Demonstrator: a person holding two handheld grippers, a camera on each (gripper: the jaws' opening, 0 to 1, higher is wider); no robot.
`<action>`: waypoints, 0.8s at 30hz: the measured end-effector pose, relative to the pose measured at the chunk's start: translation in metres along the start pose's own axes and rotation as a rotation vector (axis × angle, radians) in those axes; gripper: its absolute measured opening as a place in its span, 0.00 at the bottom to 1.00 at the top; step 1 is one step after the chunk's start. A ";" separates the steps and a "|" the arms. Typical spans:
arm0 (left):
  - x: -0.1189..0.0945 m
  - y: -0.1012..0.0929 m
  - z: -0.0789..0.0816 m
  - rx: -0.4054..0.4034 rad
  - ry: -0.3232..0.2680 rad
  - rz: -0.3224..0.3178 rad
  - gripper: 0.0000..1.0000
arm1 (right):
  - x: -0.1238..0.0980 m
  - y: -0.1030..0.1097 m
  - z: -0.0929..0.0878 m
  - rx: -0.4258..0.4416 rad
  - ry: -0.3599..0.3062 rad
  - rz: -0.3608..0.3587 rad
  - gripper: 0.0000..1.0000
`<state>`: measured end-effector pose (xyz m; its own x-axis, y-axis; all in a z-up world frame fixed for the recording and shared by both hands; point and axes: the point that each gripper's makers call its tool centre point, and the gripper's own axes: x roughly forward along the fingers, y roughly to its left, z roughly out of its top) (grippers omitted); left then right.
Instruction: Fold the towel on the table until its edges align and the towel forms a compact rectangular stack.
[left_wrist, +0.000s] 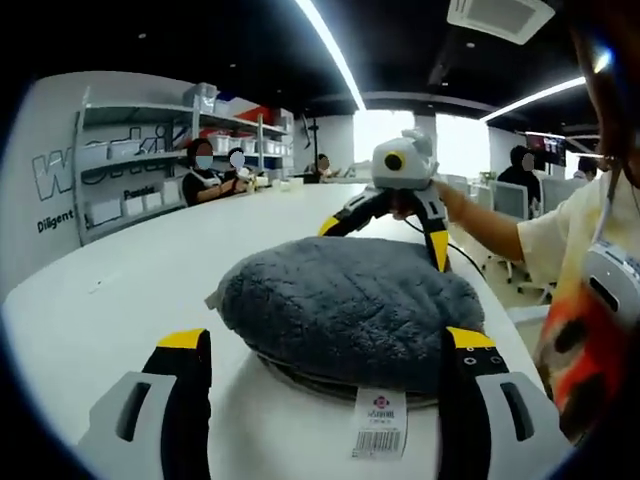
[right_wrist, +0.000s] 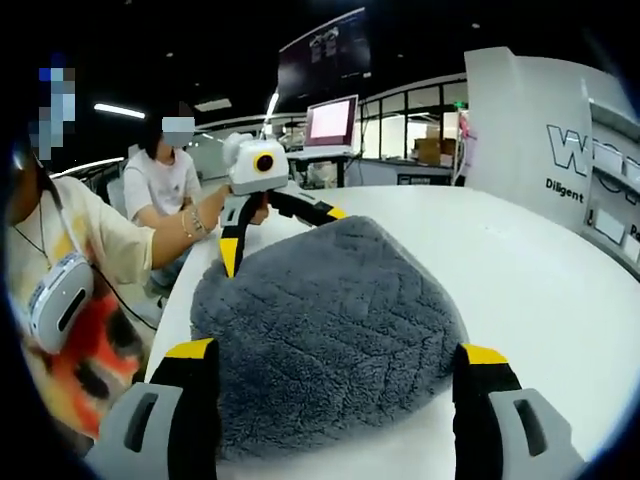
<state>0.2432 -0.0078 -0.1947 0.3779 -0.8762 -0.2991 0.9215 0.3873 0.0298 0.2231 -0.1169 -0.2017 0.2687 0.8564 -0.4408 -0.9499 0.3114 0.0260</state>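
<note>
Towel (left_wrist: 350, 305) lies on the white table (left_wrist: 150, 270), grey and fluffy, already bunched into a thick rounded pad rather than a flat rectangle. A white tag (left_wrist: 381, 422) with a barcode hangs out at the edge nearest the left gripper.

Left gripper (left_wrist: 325, 350): jaws wide, one each side of the towel's near edge, gripping nothing. Right gripper (right_wrist: 335, 365): jaws wide too, straddling the opposite edge, nothing held. Each one shows in the other's view, across the towel, held in the person's hands.

Judgement: the fold looks well along, but the edges are puffy and not clearly aligned; layers are hard to count from here.

Risks:
- Thick pile may spring open if a jaw pinches only the top layer, so the stack could unroll
- Grabbing at the two ends unevenly would skew the fold and leave the corners off
- Dragging instead of lifting could slide the whole pad over the smooth table toward the rim near the person
- The tag could catch in a jaw and pull one layer out
</note>
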 end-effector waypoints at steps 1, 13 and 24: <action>-0.001 0.000 0.002 0.002 -0.008 0.003 0.93 | -0.002 -0.001 0.002 0.008 -0.011 -0.002 0.99; -0.058 0.014 0.007 -0.098 -0.040 0.141 0.93 | -0.052 -0.018 0.016 -0.016 -0.141 -0.235 0.99; -0.133 0.005 -0.011 -0.132 -0.089 0.381 0.95 | -0.092 0.007 0.004 -0.002 -0.197 -0.379 0.99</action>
<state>0.1965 0.1138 -0.1655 0.7014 -0.6821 -0.2070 0.6968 0.7172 -0.0022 0.1929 -0.1917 -0.1574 0.6237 0.7441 -0.2394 -0.7786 0.6183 -0.1067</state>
